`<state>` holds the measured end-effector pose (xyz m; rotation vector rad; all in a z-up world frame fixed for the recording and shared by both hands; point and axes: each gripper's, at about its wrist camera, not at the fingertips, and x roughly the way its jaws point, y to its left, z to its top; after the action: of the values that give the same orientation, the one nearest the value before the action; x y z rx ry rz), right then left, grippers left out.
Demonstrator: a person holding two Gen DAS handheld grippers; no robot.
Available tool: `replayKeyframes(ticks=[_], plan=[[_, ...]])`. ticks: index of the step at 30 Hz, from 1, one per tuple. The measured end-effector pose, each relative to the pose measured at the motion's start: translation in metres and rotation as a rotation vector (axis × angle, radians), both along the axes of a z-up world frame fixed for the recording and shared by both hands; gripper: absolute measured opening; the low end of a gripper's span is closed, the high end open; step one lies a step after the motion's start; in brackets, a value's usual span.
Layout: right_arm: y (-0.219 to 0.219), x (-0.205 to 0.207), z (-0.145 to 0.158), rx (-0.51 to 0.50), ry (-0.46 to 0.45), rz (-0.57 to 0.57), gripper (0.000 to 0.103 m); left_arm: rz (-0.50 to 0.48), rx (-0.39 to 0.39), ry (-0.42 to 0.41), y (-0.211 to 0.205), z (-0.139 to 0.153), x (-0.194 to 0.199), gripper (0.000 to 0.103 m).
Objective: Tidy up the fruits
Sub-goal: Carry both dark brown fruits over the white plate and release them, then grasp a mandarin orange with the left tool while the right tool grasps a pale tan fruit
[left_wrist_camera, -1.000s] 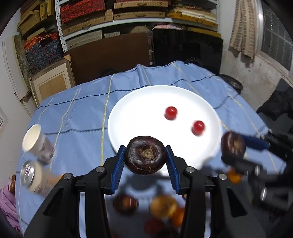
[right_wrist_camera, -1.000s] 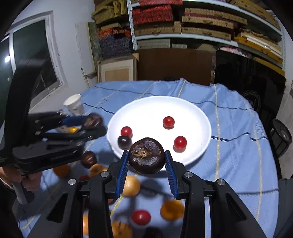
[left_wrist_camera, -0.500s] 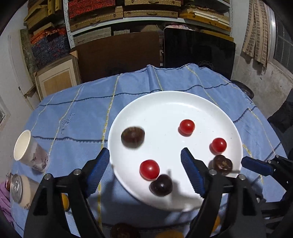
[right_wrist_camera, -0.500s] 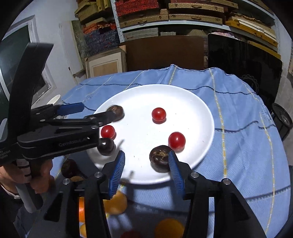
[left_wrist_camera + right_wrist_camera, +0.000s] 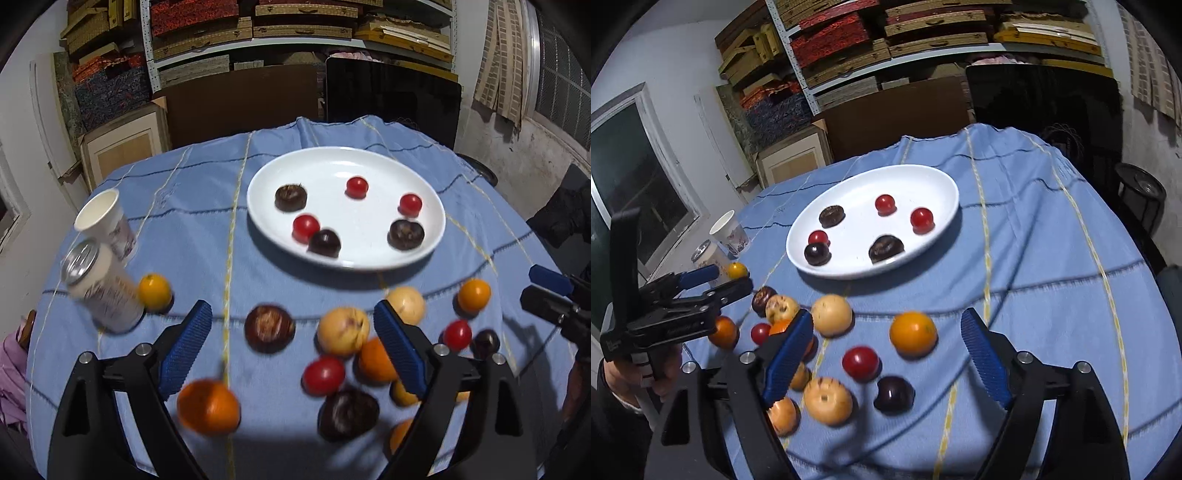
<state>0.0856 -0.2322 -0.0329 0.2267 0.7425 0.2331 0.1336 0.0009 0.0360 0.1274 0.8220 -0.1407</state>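
My left gripper (image 5: pixel 291 343) and right gripper (image 5: pixel 886 354): jaws have just been opening, now wide and empty, above loose fruit on the blue-clothed worktop (image 5: pixel 192 236). White plate (image 5: pixel 432 206) beyond: three dark fruits (image 5: pixel 290 197), three red ones (image 5: pixel 357 187). Cup (image 5: pixel 105 218) and can (image 5: pixel 103 288) at left.

your table under its blue cloth (image 5: pixel 207 236)
on it sit a white plate (image 5: pixel 258 192), paper cup (image 5: pixel 101 218), can (image 5: pixel 99 284) and loose fruits (image 5: pixel 343 330).

White plate (image 5: pixel 258 206) w/ 3 red, 3 dark fruits, approx 12 more loose on cloth
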Motion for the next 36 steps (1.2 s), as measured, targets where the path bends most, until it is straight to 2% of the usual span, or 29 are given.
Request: replayKeyframes(ticks=[6, 12, 19, 24, 27, 28, 29, 32, 36], plan=[[0.006, -0.034, -0.014, 0.035, 0.016, 0.010, 0.087, 0.033, 0.000, 0.022, 0.029, -0.016, -0.046, 0.090], [0.025, -0.056, -0.027, 0.033, 0.054, 0.061, 0.088, 0.082, 0.014, 0.078, 0.055, -0.037, -0.070, 0.090], [0.036, -0.067, -0.030, 0.022, 0.064, 0.097, 0.088, 0.105, -0.004, 0.105, 0.068, -0.048, -0.073, 0.090], [0.040, -0.071, -0.031, 0.003, 0.062, 0.107, 0.089, 0.118, -0.027, 0.139, 0.071, -0.053, -0.056, 0.088], [0.042, -0.072, -0.030, -0.026, 0.051, 0.110, 0.089, 0.102, -0.019, 0.142, 0.068, -0.055, -0.044, 0.066], [0.044, -0.072, -0.029, -0.043, 0.044, 0.117, 0.089, 0.098, -0.026, 0.151, 0.068, -0.056, -0.041, 0.056], [0.045, -0.071, -0.028, -0.056, 0.039, 0.120, 0.089, 0.106, -0.028, 0.166, 0.068, -0.059, -0.037, 0.051], [0.047, -0.066, -0.027, -0.083, 0.038, 0.118, 0.089, 0.114, -0.019, 0.170, 0.067, -0.060, -0.033, 0.040], [0.058, -0.053, -0.027, -0.115, 0.038, 0.140, 0.088, 0.103, -0.013, 0.162, 0.066, -0.061, -0.033, 0.040]])
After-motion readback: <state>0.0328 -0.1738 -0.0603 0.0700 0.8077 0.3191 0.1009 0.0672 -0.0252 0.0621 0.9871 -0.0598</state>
